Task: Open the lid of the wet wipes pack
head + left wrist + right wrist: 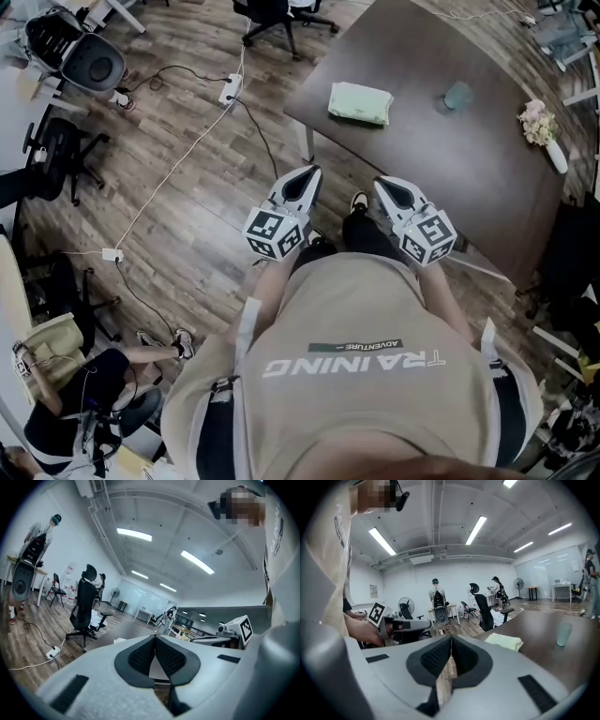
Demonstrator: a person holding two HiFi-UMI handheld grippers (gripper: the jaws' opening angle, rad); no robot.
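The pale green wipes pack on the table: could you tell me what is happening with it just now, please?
A person stands short of the dark brown wooden table, holding a grey left gripper and right gripper at waist height. Both have their jaws shut on nothing. The pale green soft wet wipes pack lies untouched near the table's edge, ahead of both grippers.

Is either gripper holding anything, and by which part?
Nothing is held. The left gripper and right gripper are both shut and empty; the wet wipes pack lies untouched on the table.
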